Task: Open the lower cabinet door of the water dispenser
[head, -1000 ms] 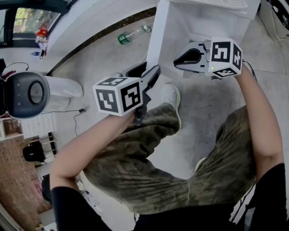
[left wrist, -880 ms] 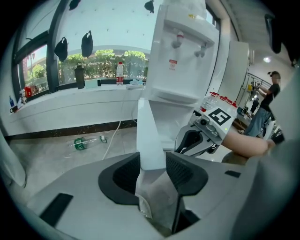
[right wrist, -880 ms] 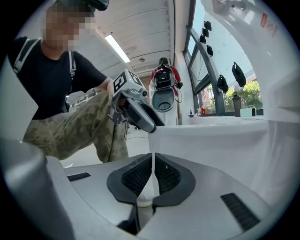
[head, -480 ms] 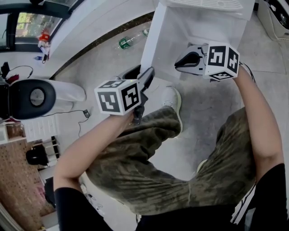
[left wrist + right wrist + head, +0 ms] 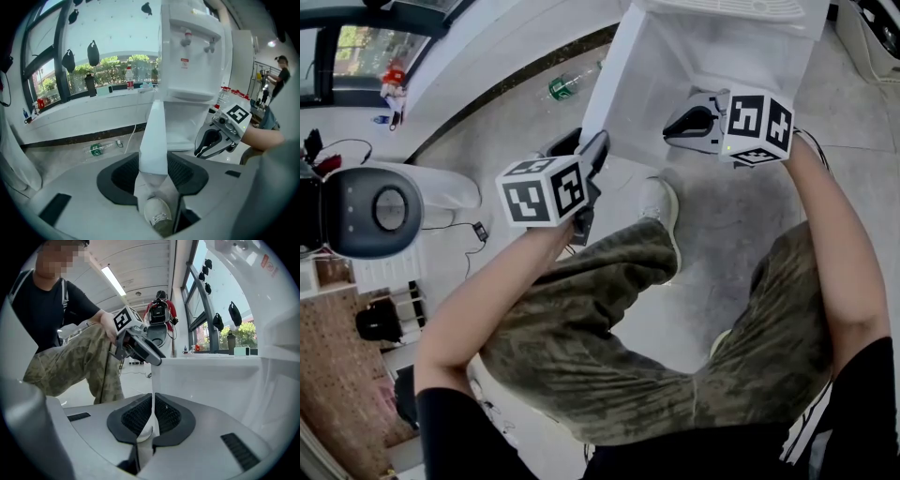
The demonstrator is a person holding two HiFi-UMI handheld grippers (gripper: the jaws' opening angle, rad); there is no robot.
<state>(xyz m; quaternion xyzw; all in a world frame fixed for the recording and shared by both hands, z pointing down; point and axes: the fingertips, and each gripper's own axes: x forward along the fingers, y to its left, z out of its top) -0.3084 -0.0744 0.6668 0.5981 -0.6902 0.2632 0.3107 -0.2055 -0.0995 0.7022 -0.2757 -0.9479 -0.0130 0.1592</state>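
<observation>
At twelve o'clock in the head view stands the tall white plastic water dispenser (image 5: 727, 52), its lower compartment showing as a pale hollow facing me. Its flat white lower cabinet door (image 5: 607, 89) is already off the front. It stands swung out towards eleven o'clock, edge-on to me and well away from the opening. So the main part of the job looks done. What is left, as I judge it, is to carry the door a little wider if needed and then let go.

My left gripper (image 5: 592, 150) sits at ten o'clock of centre, clamped on the free edge of that door. In the left gripper view the door (image 5: 154, 140) fills the gap between the ribbed black pads (image 5: 124, 176), so I read it as a firm grasp. My right gripper (image 5: 673, 125) hangs at one o'clock, just in front of the open compartment, with its jaws pressed together. In its own view a thin pale line rises from the gap. I take that line for the far-off door edge and not something held, though the view is too tight to be sure.

A clear plastic bottle with a green label (image 5: 567, 86) lies small on the grey floor at eleven o'clock, well apart from the work.
</observation>
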